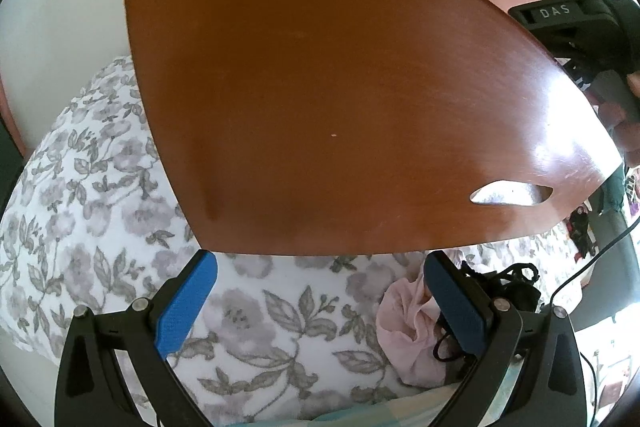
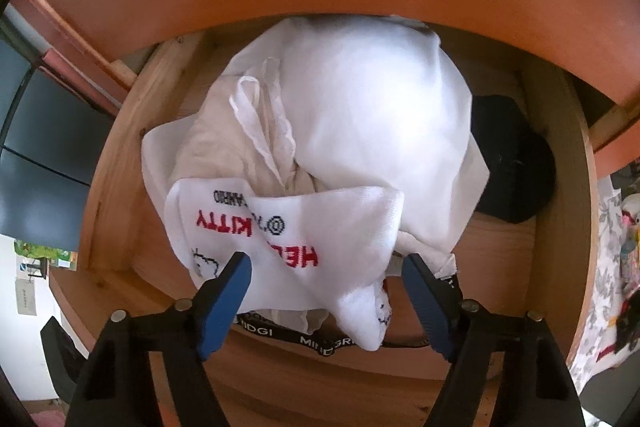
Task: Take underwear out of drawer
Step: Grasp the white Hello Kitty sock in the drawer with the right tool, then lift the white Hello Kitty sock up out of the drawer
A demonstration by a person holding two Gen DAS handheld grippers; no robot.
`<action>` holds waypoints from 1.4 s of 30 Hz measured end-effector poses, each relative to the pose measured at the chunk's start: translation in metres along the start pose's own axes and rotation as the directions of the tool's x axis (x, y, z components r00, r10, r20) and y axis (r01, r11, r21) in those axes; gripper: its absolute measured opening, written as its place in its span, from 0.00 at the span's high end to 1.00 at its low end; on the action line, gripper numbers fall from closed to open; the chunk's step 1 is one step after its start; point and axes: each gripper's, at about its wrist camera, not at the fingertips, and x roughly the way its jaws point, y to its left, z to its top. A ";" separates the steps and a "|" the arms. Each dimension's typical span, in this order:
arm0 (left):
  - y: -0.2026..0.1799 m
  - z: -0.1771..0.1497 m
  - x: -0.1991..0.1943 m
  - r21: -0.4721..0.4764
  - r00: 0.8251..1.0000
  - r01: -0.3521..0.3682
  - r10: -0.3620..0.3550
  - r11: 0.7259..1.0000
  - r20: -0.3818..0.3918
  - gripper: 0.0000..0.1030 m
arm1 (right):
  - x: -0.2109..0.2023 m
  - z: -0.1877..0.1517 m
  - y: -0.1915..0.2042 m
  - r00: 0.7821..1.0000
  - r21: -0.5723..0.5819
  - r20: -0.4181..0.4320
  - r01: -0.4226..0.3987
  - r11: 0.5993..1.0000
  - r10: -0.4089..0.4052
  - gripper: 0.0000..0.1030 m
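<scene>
Drawer: pulled out, pale wood inside, seen from above by the right wrist camera; clothes heaped in its middle.
White garment: the largest piece, bunched on the pile toward the back of the drawer.
Printed white piece: red lettering, lying on the front of the pile; underwear or sock cannot be told.
Black waistband: lettered strip under the printed piece, near the drawer's front wall.
Dark item: at the drawer's right side, beside the white garment.
Right gripper: pointing steeply down over the pile, jaws apart on either side of the printed piece, pads not pressing it.
Left gripper: jaws wide apart, nothing between them, hanging over a floral cover.
Wood panel: brown, with a slot handle, fills the left view.
Pink cloth: crumpled on the cover, just beside the left gripper's right finger.
</scene>
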 end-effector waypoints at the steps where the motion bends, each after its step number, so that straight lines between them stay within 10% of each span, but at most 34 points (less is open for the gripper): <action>1: 0.000 0.000 0.000 0.001 1.000 -0.001 0.001 1.000 0.005 0.00 | 0.001 -0.001 0.003 1.000 -0.011 -0.001 -0.011 1.000 0.011 0.28; 18: 0.004 0.000 -0.003 -0.015 1.000 -0.004 0.004 1.000 0.026 0.00 | -0.005 -0.012 0.016 0.997 -0.092 0.074 0.007 0.996 -0.001 0.83; 42: -0.007 0.001 -0.025 -0.003 0.999 0.000 0.000 1.000 0.042 0.00 | -0.102 -0.060 -0.011 0.957 -0.011 0.285 -0.050 0.999 0.051 0.87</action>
